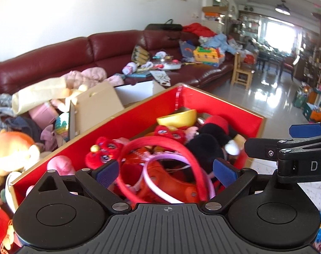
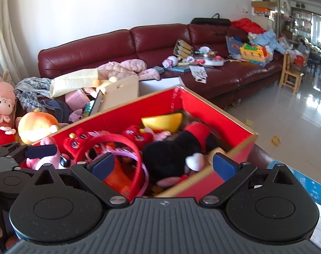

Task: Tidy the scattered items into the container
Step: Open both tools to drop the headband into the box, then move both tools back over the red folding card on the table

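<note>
Both tools sit at the near edge of the red box (image 1: pixel 143 114), side by side. My left tool (image 1: pixel 165 170) has its blue pads spread wide with nothing between them; below the gap lie a red headband (image 1: pixel 194 160) and a thinner pink headband (image 1: pixel 158 182). My right tool (image 2: pixel 163 166) is spread just as wide and also holds nothing; it hangs over the near wall of the box, above a black plush toy (image 2: pixel 171 150).

Box contents, near to far: an orange toy (image 1: pixel 171 182) under the headbands, a pink plush (image 1: pixel 61 165) in the left corner, two red fuzzy toys with big eyes (image 1: pixel 105 150), then a yellow bowl-shaped piece (image 1: pixel 179 117) near the far wall. The box is nearly full.

Outside, to the left: an orange-and-white plush (image 2: pixel 36 127) and an open cardboard box (image 1: pixel 97 105). Beyond: a dark red sofa (image 2: pixel 109 46) strewn with clothes, books and toys. A small wooden chair (image 1: pixel 241 72) stands on the glossy floor further off.
</note>
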A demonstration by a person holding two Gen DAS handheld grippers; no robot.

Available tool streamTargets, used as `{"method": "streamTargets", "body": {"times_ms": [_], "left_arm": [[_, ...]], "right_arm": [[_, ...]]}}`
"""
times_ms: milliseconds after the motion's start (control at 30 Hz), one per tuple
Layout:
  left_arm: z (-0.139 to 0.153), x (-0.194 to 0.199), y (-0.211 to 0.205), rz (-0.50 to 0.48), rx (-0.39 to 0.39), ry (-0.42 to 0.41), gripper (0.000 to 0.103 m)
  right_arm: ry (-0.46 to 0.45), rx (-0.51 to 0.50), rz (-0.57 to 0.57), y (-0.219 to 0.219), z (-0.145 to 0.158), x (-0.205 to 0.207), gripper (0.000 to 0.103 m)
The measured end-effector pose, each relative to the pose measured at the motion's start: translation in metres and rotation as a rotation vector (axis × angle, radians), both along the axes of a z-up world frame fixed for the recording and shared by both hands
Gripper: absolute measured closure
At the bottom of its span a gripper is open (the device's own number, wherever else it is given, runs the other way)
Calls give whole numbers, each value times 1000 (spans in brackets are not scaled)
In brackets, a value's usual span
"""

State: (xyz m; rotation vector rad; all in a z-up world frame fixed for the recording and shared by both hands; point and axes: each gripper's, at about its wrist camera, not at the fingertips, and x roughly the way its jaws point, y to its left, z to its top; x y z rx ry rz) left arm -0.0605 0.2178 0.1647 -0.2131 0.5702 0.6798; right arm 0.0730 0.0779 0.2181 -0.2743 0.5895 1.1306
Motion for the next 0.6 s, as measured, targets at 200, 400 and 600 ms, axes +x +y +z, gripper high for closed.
{"method": "streamTargets", "body": {"times_ms": [200,400,600], "left_arm": [[2,16,-25,-51,36,9,2],[5,25,-57,-127,84,14,0],[-16,40,-100,-257,112,67,0]], "right_arm": [[31,-1,-58,-32,-3,19,4],[52,9,-100,-71,-3,31,3],[65,-37,-186,-124,-23,44,3]]}}
